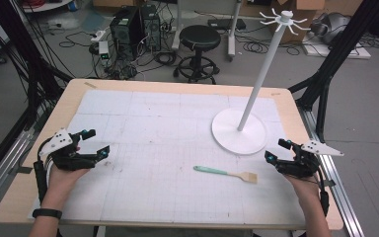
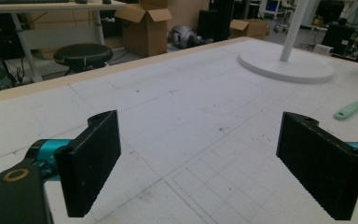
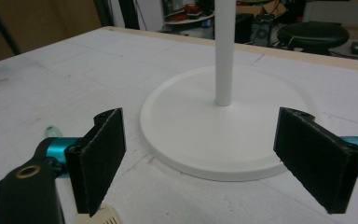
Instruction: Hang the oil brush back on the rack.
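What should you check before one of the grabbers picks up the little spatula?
1. Right gripper open: ok, jaws wide apart.
2. Left gripper open: ok, holding nothing.
3. Spatula free to grab: ok, lying flat on the mat, touching nothing.
4. Right gripper close to it: ok, the nearer one.
5. White stand out of the way: ok, its base sits apart from the spatula.
6. Jaws lined up over the handle: not ok, off to the side.
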{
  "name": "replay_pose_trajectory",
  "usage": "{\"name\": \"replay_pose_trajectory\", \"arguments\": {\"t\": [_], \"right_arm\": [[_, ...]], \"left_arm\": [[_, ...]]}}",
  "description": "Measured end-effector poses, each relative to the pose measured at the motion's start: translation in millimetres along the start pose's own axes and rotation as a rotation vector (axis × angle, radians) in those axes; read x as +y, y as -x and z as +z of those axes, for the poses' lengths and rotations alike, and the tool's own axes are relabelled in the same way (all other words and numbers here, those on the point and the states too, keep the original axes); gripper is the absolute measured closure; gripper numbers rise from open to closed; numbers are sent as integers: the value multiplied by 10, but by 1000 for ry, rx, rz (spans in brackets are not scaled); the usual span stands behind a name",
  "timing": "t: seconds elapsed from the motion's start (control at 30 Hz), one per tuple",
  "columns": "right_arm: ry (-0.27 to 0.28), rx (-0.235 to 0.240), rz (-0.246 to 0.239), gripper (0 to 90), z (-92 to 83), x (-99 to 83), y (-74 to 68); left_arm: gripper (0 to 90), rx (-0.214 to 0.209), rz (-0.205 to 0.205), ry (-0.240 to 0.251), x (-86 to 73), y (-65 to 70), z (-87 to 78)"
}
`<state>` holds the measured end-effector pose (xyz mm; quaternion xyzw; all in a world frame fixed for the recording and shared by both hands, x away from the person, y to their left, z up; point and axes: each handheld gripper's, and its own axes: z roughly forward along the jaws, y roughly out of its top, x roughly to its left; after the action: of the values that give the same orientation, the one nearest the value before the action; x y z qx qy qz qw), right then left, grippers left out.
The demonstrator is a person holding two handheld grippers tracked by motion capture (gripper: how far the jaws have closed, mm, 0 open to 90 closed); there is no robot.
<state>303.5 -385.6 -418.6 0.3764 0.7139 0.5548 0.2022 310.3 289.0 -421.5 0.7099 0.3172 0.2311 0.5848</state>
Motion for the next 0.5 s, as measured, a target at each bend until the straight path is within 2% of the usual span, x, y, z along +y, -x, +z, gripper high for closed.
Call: {"name": "replay_pose_trajectory", "arguments": {"t": [0.07, 0.17, 0.2, 0.33, 0.37, 0.4, 0.5], "right_arm": [[-3, 12, -4, 159, 12, 0, -8], [-36, 89, -21, 159, 80, 8, -59], [-36, 89, -21, 159, 80, 8, -59], [-71, 136, -71, 159, 162, 80, -162], [-91, 177, -85, 159, 224, 118, -223], [-91, 177, -85, 159, 224, 118, -223], [-133, 231, -114, 159, 323, 132, -270]], "left_arm": [[140, -4, 6, -15, -5, 10, 21], [131, 0, 13, -21, -2, 17, 25], [131, 1, 8, -17, 0, 19, 20], [131, 0, 4, -14, 5, 19, 0], [131, -5, 4, -16, 6, 20, -1], [131, -4, 5, -14, 5, 23, 3], [131, -12, 9, -25, -1, 31, 24]]}}
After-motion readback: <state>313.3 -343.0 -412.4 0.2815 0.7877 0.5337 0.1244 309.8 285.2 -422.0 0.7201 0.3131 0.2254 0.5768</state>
